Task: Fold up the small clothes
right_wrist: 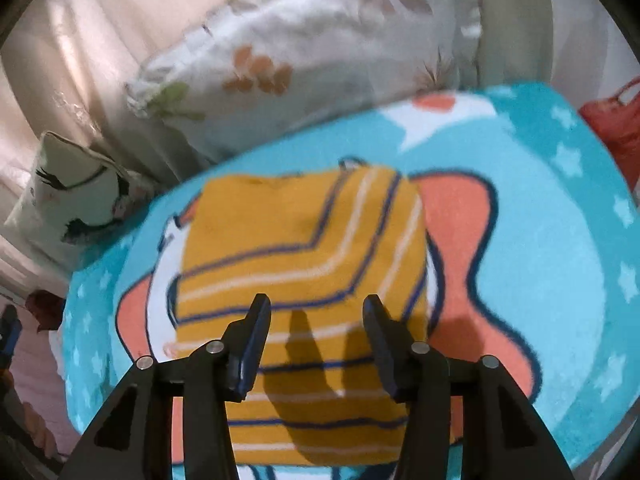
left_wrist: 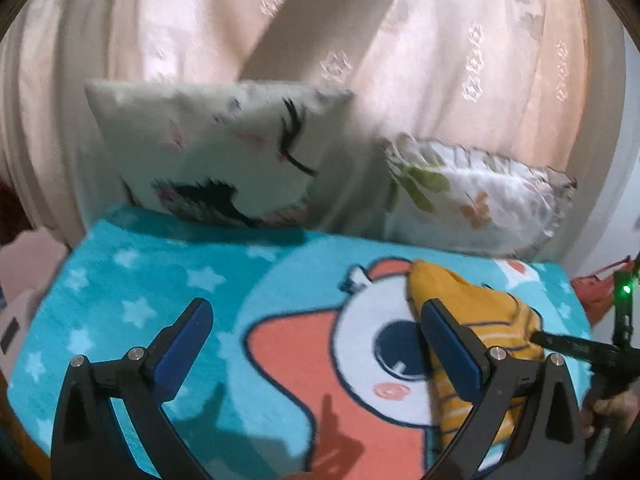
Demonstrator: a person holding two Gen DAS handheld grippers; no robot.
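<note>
Now the mustard striped garment (right_wrist: 304, 280) lies as a folded square on the turquoise cartoon blanket (right_wrist: 560, 220) of the bed, in front of the floral pillow (right_wrist: 304, 52). My right jaws (right_wrist: 316, 344) hang spread above its near edge, holding nothing. My left jaws (left_wrist: 316, 344) are spread too, empty, with the garment just beyond their right finger. To finish well, I judge I should press the layers flat and square the edges before letting it lie, without dragging the blanket.
</note>
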